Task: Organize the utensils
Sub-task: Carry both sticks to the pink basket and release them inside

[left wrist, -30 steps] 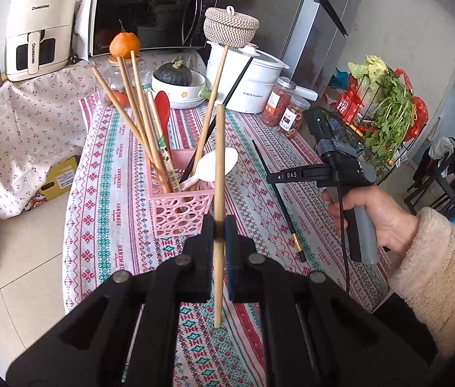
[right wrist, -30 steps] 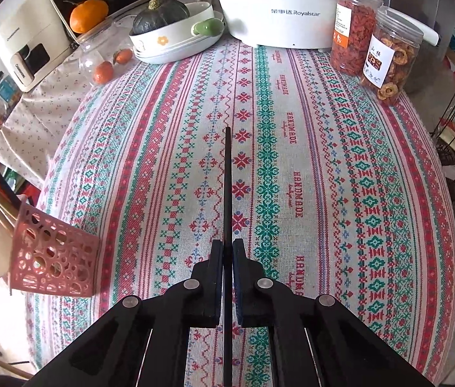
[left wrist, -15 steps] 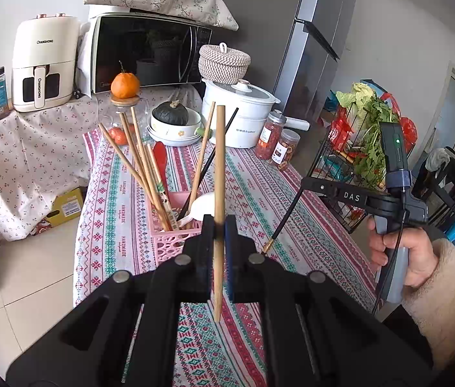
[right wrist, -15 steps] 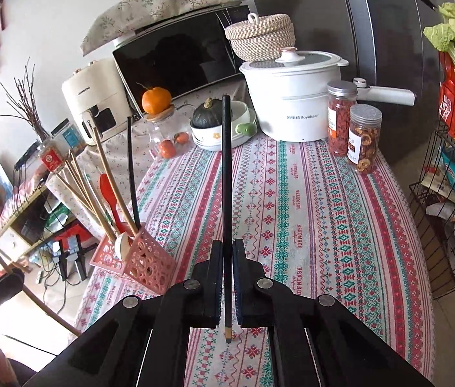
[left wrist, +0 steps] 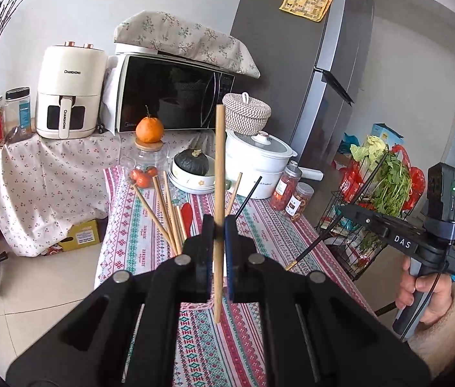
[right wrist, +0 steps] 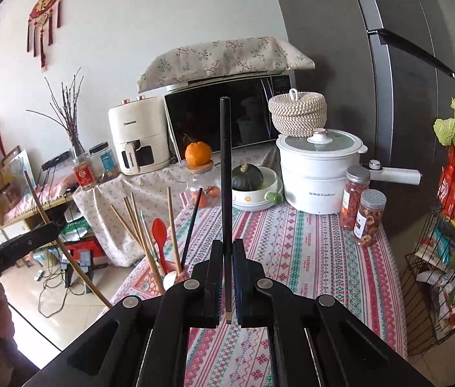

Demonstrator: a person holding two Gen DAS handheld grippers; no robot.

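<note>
My left gripper [left wrist: 217, 225] is shut on a wooden chopstick [left wrist: 219, 161], which stands nearly upright above the patterned tablecloth [left wrist: 259, 225]. Held the same way, a black chopstick [right wrist: 225, 177] is in my shut right gripper [right wrist: 226, 251], clear of the table. A pink basket [right wrist: 150, 282] at the table's left holds several wooden chopsticks [right wrist: 137, 222], a red spoon [right wrist: 159, 235], a white spoon [right wrist: 170, 279] and another black chopstick [right wrist: 192, 225]. In the left wrist view the basket is hidden behind the fingers. Only its chopsticks [left wrist: 163, 213] show.
At the table's far end stand a white pot [right wrist: 317, 174], two snack jars [right wrist: 366, 216], a bowl with a squash [right wrist: 248, 180] and a glass jar topped by an orange [right wrist: 198, 154]. Microwave [left wrist: 175, 96], air fryer [left wrist: 69, 93] and fridge [left wrist: 308, 64] stand behind. A wire rack of greens [left wrist: 382, 200] is right.
Both grippers have risen and tipped upward, each keeping its chopstick. The right one lifted the black chopstick off the tablecloth, and the basket now sits lower in both views.
</note>
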